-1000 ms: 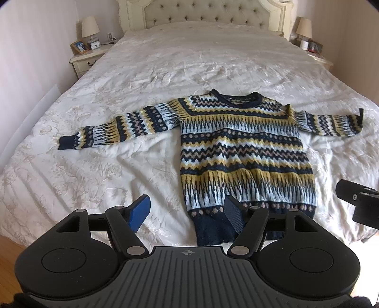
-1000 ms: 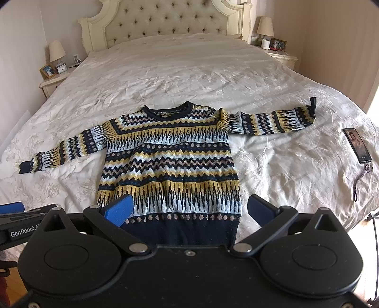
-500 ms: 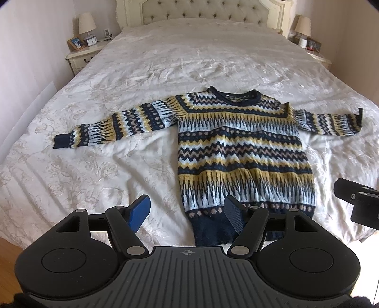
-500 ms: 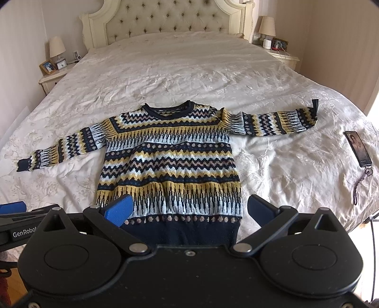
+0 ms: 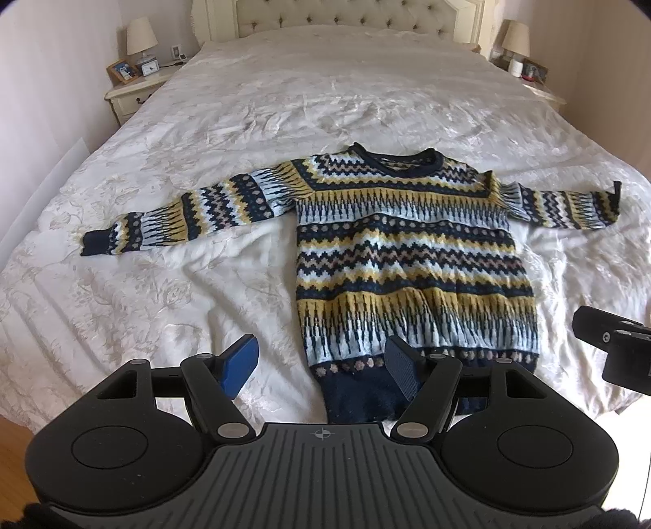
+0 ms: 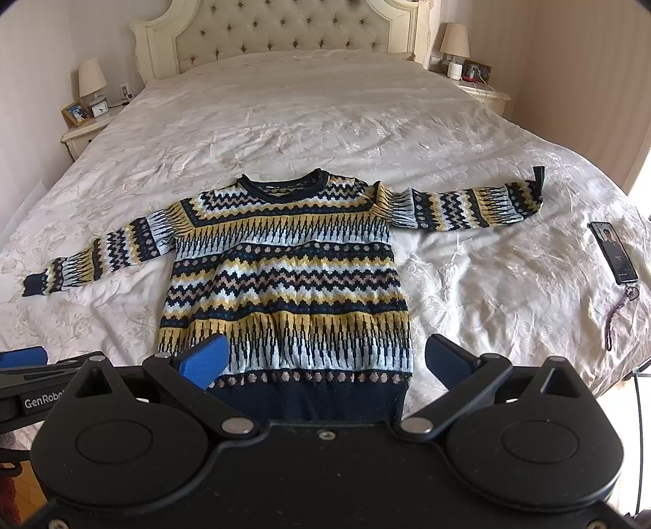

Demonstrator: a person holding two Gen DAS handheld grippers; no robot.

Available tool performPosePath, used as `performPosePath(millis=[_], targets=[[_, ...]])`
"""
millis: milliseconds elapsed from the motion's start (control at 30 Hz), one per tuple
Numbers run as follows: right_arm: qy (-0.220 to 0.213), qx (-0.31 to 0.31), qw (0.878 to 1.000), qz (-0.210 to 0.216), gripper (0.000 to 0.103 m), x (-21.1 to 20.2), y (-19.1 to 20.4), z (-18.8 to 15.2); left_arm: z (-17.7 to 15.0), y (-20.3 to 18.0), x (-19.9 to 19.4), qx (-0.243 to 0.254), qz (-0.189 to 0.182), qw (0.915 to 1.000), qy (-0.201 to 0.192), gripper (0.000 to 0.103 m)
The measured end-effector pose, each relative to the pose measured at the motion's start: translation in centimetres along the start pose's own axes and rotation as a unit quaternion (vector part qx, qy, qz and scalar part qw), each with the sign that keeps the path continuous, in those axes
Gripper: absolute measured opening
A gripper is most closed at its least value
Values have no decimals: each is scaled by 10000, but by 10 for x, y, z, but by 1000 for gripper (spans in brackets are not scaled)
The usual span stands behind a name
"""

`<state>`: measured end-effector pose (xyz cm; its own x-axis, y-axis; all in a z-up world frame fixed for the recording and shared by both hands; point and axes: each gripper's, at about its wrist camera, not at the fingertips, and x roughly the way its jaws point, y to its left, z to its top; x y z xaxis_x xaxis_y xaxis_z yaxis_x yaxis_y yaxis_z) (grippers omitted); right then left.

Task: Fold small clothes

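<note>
- A sweater (image 5: 411, 260) with zigzag stripes in dark blue, yellow and light blue lies flat on a big bed (image 5: 285, 122).
- Its front faces up, its neck points to the headboard (image 6: 276, 36), and both sleeves are spread out to the sides.
- Its dark blue bottom edge lies near the foot of the bed, close to both tongs.
- The left tongs (image 5: 321, 368) are wide open and hold nothing. One blue pad is over the white cover, the other over the sweater's bottom edge.
- The right tongs (image 6: 323, 360) are wide open too, with nothing in them. They hang over the bottom part of the sweater.
- A phone (image 6: 613, 252) with a strap lies on the bed, well apart from the sweater, past the right sleeve.
- A lamp (image 6: 91, 79) stands on a small table beside the bed.
</note>
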<state>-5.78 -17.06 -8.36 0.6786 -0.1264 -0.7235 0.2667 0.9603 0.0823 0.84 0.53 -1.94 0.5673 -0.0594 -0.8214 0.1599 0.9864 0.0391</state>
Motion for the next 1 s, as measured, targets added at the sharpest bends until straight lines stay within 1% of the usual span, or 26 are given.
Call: performPosePath(millis=[200,400,633,700,767,833,933,967,1000], targets=[[33,53,10000,-37,102,4,-3,2,4,-6,6,-3,-22,10000,19,68],[94,99,9999,-4,102,14,-4,7,16,-9,19,53,45,9998,161,68],[225,246,9987,387,101,45,-18,21,33,-19,38,131,184,9994,255,67],[201,330,9981,471,94,56,-28,27,41,-27,44,143,213,9994,245,67],[203,278,9981,504,89,70,-41,36,49,-35,49,138,257,9993,229,66],[211,152,9988,424,89,85,-55,48,60,-44,54,101,277,9993,242,66],[92,65,9995,286,88,105,-82,67,77,-61,63,42,306,9991,277,66],[95,36,9998,187,85,115,-93,75,82,-67,66,2,306,9991,309,66],[122,6,9999,107,76,124,-103,82,87,-73,70,-72,305,9989,337,66]])
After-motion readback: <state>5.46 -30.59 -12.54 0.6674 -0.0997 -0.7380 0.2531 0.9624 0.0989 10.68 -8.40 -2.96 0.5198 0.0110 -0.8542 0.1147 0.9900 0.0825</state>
